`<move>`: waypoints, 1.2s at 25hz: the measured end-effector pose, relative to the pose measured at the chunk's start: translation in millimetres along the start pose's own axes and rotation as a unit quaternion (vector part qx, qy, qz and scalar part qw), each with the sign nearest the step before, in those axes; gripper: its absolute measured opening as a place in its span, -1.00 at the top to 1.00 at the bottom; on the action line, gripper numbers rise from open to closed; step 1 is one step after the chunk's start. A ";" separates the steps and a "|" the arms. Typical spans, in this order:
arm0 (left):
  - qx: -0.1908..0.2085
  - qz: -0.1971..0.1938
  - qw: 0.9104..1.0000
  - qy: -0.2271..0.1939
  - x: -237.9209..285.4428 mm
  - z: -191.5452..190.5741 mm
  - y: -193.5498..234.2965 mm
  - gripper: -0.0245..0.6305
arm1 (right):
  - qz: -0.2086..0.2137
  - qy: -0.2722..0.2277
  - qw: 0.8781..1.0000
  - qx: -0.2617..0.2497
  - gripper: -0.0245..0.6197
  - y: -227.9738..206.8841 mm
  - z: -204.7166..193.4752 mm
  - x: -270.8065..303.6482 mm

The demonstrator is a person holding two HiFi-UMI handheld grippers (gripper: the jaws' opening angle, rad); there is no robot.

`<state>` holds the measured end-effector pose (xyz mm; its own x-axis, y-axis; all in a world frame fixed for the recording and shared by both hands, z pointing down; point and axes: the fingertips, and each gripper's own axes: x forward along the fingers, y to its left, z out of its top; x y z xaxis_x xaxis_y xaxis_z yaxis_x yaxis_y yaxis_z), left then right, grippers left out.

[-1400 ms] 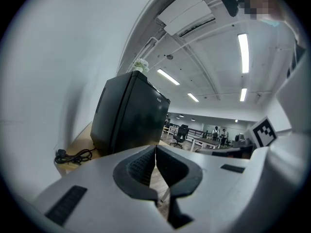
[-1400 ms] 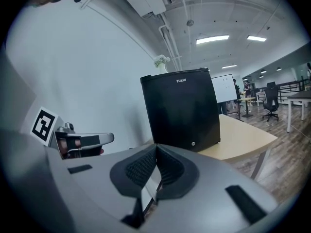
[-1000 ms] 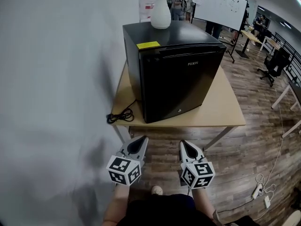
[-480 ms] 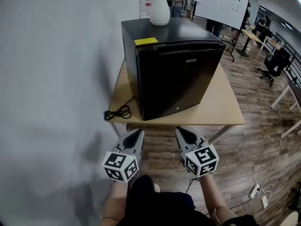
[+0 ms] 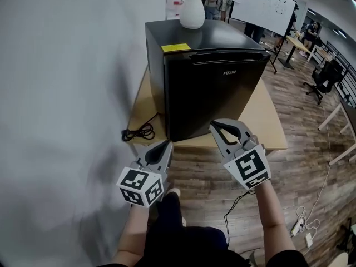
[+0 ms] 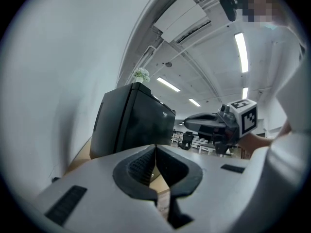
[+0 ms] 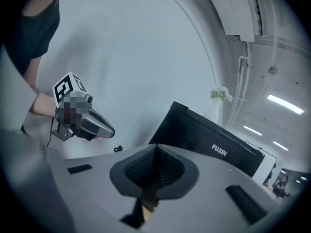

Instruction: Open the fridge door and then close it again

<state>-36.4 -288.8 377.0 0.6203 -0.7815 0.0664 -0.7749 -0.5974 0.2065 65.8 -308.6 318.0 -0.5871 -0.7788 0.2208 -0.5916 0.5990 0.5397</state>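
Wood-plank floor and a white wall (image 5: 67, 93) framed the desk (image 5: 268, 128), with the fridge (image 5: 183, 40) standing on it close to the wall. Its front faced the person, which put the door (image 5: 214, 99) within easy reach of either arm. That door was fully shut, flush with the cabinet. A recessed groove (image 5: 228, 62) ran along its top edge, probably the place to pull. A vase (image 5: 192, 14) sat on the fridge's top towards the back, so a smooth swing of the door would likely be safer than a jerk. A cord (image 5: 139, 132) lay coiled on the desk just left of the fridge, clear of the door's path.

Both grippers were held in front of the desk edge, apart from the fridge and touching nothing. The right gripper (image 5: 213, 125) was the higher and nearer one, aimed at the lower part of the door, so it seemed the likelier to do the pulling. Its own view showed its jaws clenched together with nothing between them and the fridge ahead. The left gripper (image 5: 167, 144) hung lower, near the desk's front left corner, also clenched and empty, apparently only waiting.

Opening had not yet begun.
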 end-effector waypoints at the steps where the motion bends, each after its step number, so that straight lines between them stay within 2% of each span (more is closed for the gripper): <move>1: 0.004 -0.001 1.000 -0.002 4.2 4.6 1.7 0.91 | 0.006 -0.001 1.000 -0.016 0.95 -6.5 6.1 2.9; 6: 0.012 -0.007 1.000 -0.013 18.8 25.1 7.9 0.91 | 0.021 0.009 0.996 -0.085 0.94 -37.7 32.1 15.2; 14: 0.019 -0.014 0.999 -0.026 37.3 46.8 18.7 0.91 | 0.038 0.021 0.984 -0.170 0.72 -74.6 63.2 47.1; 20: 0.018 -0.016 0.999 -0.027 45.3 50.3 30.9 0.91 | 0.064 0.061 0.971 -0.222 0.53 -89.5 63.6 74.7; 25: 0.016 -0.013 1.000 -0.024 52.0 48.9 43.9 0.91 | 0.082 0.076 0.964 -0.242 0.51 -94.8 63.7 90.8; 30: 0.013 -0.004 1.000 -0.027 55.3 53.0 58.5 0.91 | 0.083 0.100 0.946 -0.295 0.51 -101.5 61.3 104.2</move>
<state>-53.9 -376.5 341.0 0.6196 -0.7848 0.0111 -0.7730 -0.6077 0.1821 30.8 -439.0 236.4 -0.4932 -0.7380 0.4605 -0.0532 0.5540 0.8308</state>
